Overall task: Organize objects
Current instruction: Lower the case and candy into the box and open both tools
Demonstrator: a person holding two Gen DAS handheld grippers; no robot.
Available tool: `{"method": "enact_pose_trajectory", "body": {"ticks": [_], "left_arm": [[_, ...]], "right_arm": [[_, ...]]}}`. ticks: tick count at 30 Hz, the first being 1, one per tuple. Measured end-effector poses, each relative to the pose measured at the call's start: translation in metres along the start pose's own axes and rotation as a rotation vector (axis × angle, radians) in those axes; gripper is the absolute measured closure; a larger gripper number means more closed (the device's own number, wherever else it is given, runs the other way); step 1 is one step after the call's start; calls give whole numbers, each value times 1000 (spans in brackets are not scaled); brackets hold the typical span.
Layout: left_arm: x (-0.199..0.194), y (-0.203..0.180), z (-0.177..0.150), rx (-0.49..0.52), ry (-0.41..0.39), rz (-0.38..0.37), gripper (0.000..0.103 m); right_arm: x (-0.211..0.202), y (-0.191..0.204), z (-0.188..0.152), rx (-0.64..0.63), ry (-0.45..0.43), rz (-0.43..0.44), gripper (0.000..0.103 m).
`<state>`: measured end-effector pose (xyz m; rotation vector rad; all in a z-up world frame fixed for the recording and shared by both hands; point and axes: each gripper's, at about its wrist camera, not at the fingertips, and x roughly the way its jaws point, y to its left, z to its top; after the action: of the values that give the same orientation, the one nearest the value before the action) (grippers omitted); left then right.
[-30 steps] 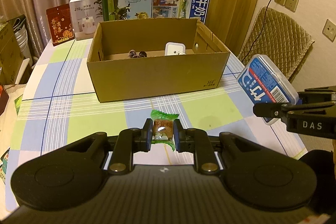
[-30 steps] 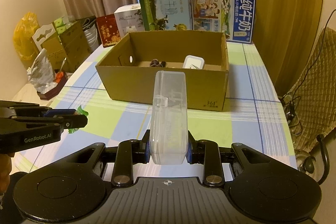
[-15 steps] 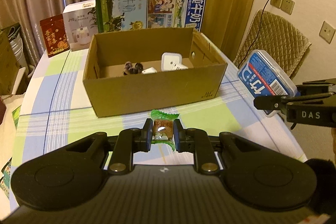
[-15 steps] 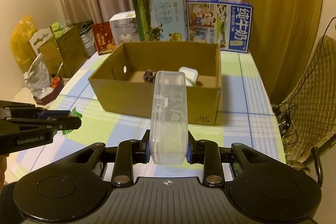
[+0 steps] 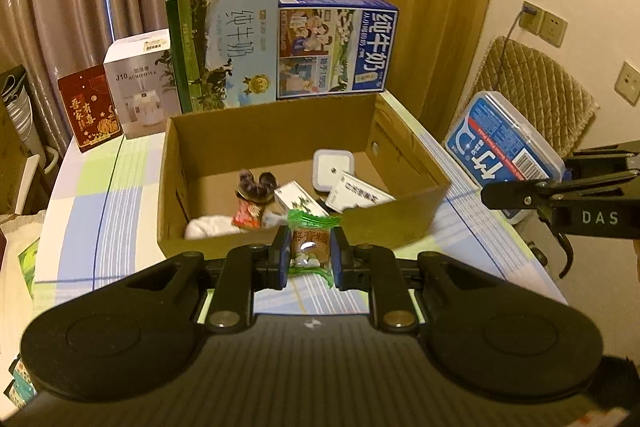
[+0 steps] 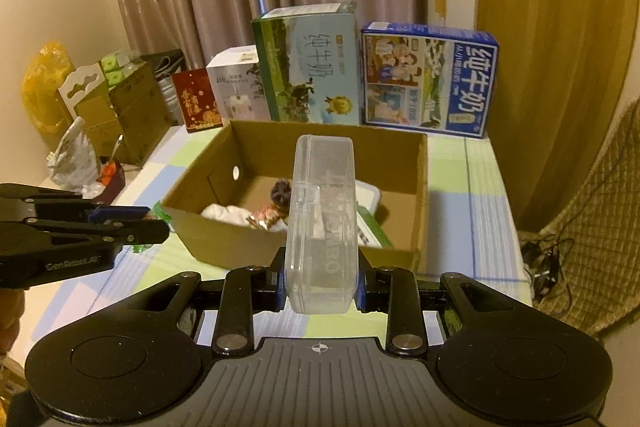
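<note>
**Two grippers, both loaded, up at the near wall of the box**

Two items off the table, one per gripper. Left gripper (image 5: 307, 257) clamped tight on a green-edged candy packet (image 5: 310, 242), jaws narrow, packet upright between the pads, hovering just at the near wall of the cardboard box (image 5: 404, 223). Seen from the right wrist as a black arm (image 6: 120, 225) coming in low on the left, a scrap of green wrapper peeking past its tip.

Right gripper (image 6: 320, 285) squeezed on a clear plastic case (image 6: 322, 223), held on its narrow edge, long side pointing ahead over the box's near wall. Same case in the left view (image 5: 504, 155): blue-and-white label facing the camera, tilted, off the box's right side and above the checked tablecloth (image 5: 80, 195).

Inside the box: a white square gadget (image 5: 333, 169) toward the back right, two small cartons (image 5: 356, 193) leaning beside it, a dark furry clump (image 5: 256, 185), a red-orange wrapper (image 5: 247, 217) and something white and soft (image 5: 208, 227) against the near wall.

Behind the box, lined up upright: a red packet (image 5: 90, 117), a white humidifier carton (image 5: 140, 87), a green milk carton (image 5: 224, 47), a blue milk carton (image 5: 340, 51). Quilted chair (image 5: 528, 95) off to the right by the wall.
</note>
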<state>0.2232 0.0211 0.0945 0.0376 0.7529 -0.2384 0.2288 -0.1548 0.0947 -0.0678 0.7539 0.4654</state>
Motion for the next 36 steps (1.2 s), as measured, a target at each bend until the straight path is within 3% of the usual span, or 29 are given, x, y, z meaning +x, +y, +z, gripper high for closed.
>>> {"method": "enact_pose_trajectory", "body": {"ticks": [13, 36], "left_arm": [[46, 33, 40, -12, 30, 20, 87], [128, 66, 58, -19, 80, 27, 87]], "right_arm": [[58, -4, 46, 20, 43, 52, 75], [147, -27, 63, 64, 121, 55, 75]]}}
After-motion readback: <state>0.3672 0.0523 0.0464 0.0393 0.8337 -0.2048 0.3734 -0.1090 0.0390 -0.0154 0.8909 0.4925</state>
